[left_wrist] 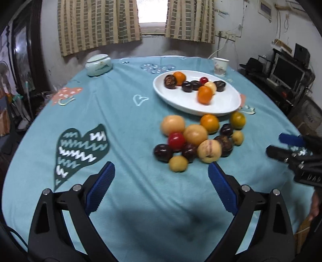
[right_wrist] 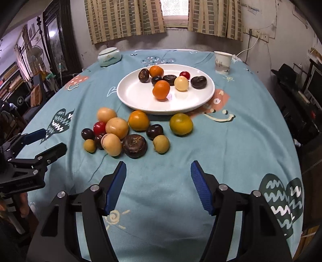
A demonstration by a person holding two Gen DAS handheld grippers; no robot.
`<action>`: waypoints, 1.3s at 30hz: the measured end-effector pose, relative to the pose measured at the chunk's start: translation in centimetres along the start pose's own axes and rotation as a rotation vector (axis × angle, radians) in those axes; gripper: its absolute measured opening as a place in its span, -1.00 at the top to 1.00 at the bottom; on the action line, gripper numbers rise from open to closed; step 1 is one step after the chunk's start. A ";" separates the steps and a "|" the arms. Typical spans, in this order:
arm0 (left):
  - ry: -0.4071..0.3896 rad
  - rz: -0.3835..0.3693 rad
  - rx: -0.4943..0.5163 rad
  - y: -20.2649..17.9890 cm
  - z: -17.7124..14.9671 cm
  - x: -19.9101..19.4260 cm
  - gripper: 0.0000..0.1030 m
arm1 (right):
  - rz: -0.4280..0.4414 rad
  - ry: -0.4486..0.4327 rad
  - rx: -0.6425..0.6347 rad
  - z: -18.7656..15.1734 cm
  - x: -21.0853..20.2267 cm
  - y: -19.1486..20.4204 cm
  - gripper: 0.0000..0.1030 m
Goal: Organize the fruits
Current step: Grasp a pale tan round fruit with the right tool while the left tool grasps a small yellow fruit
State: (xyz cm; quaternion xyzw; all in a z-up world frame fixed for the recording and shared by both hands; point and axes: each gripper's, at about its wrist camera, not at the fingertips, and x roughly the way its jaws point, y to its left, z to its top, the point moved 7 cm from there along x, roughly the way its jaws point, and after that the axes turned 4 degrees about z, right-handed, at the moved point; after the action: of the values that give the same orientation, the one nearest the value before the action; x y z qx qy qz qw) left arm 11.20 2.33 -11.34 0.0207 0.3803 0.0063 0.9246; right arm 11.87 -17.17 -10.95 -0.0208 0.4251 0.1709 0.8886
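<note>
Both jaws parted and empty, the left hand-held gripper [left_wrist: 161, 181] spread wide, the right hand-held gripper [right_wrist: 159, 179] narrower, hang over the tabletop [left_wrist: 120, 125] with loose fruits [left_wrist: 193, 139] just ahead and the white plate [right_wrist: 136, 94] beyond.

We see the desk covered by a matt teal woven cloth [right_wrist: 231, 145] with flat printed shapes, and on it a smooth, glossy white ceramic plate [right_wrist: 136, 96]. The fruits [right_wrist: 120, 133] near the plate differ in skin: the red one [right_wrist: 99, 127] is shiny, the dark brown one [right_wrist: 134, 146] looks dull and wrinkled, the oranges finely dimpled. The right tool [right_wrist: 158, 185] is matt black plastic with ribbed blue pads [right_wrist: 201, 187] and bright metal pins; far off hang coarse checked fabric curtains [right_wrist: 124, 18] beside a paper cup [right_wrist: 221, 62] and a glazed lidded jar [right_wrist: 109, 56].
</note>
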 end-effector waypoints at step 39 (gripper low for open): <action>0.137 -0.111 0.059 -2.9 -1.4 5.7 0.18 | 0.081 0.037 0.081 -1.9 0.9 -2.7 0.48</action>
State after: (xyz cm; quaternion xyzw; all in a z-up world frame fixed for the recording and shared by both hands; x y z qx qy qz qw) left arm 14.23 -0.36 -16.44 0.0263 0.4434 -0.0545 0.8943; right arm 11.82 -19.75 -13.18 0.0294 0.4487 0.1889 0.8730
